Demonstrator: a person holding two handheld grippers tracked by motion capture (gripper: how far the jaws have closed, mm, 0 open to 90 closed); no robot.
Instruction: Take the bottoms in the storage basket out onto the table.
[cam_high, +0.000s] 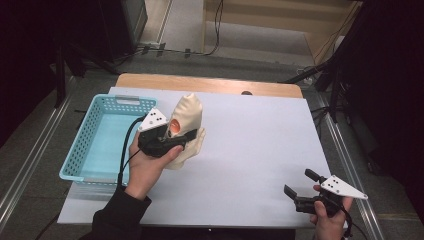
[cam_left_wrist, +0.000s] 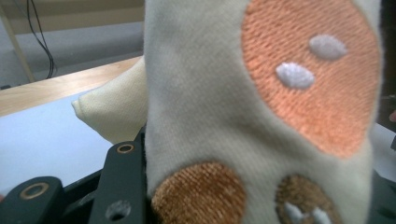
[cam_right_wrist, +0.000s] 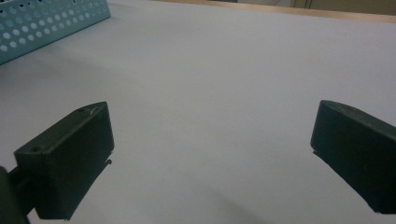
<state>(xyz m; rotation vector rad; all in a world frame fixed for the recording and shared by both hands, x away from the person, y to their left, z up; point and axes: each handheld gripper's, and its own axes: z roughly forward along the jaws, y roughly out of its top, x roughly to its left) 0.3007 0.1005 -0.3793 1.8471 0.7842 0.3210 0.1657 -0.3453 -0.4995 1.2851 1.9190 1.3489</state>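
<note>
Cream plush toy, embroidered with an orange patch and two brown discs: pinched between the jaws of the left gripper, carried upright just right of the turquoise perforated basket, lower end hanging close above the grey-white table sheet. Grip taken at the toy's mid-body, jaws part-closed on the soft cloth, probably so that the fabric bunches and cannot slide out while in transit. Toy body rising tall ahead of the left jaws, one cream corner jutting off to the side, limp, a sign of loose stuffing. Basket lying immediately behind and to the outer side of the left gripper, open top upward, interior bare: likely destination, hence the toy kept above rim level. Right gripper: jaws spread wide, nothing between them, resting low at the near right corner of the sheet, well apart from toy and basket, apparently parked out of the way. Remaining step, by judgement: swing over the basket rim, lower, release
</note>
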